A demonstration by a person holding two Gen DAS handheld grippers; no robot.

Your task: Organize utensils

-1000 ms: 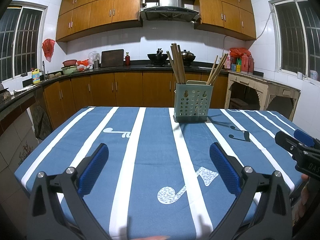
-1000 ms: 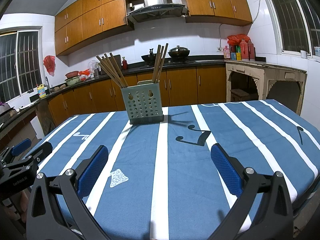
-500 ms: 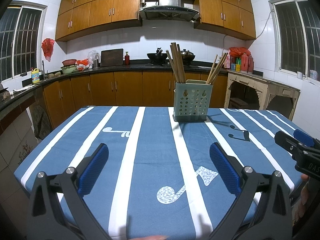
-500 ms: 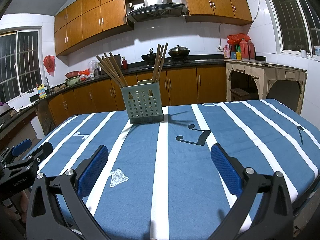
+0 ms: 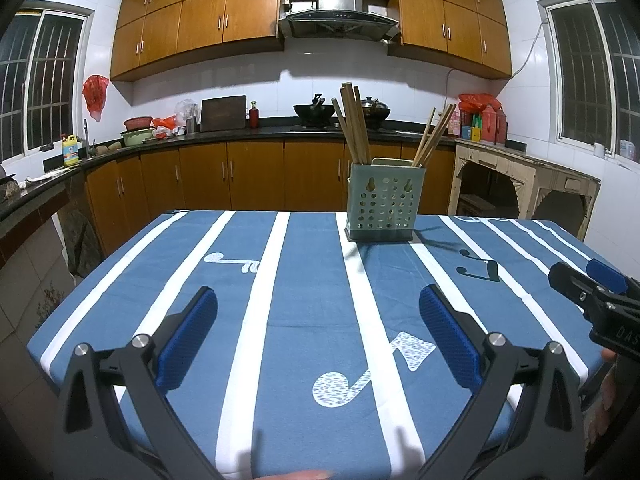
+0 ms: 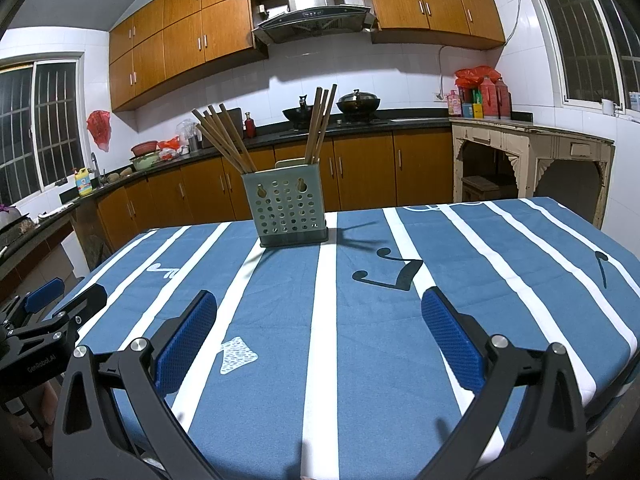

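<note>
Both wrist views at the near edge of the table [image 5: 304,288], which is covered with a blue cloth with white stripes. The left gripper [image 5: 318,312] and right gripper [image 6: 320,314] each hold their blue-padded fingers wide apart with nothing between them; each gripper also appears at the side margin of the other's view. The perforated utensil holder [image 5: 382,204] stands upright above centre of the frame, toward the far edge of the cloth, and carries two bunches of chopsticks [image 5: 354,124], one leaning toward each side; no loose utensil is visible on the cloth, so the sorting appears largely done or not yet resumed. Probable hazards: the holder looks light and top-heavy with long sticks, so a reach that strikes the leaning tops, or a grip on one stick that drags its neighbours, could tip it toward the far edge; the cloth may also slide or wrinkle under a pushing finger and carry the holder with it. Open room is generous across the middle and lower frame; the table edges lie close at lower left and lower right, and the grippers themselves sit near each other.
</note>
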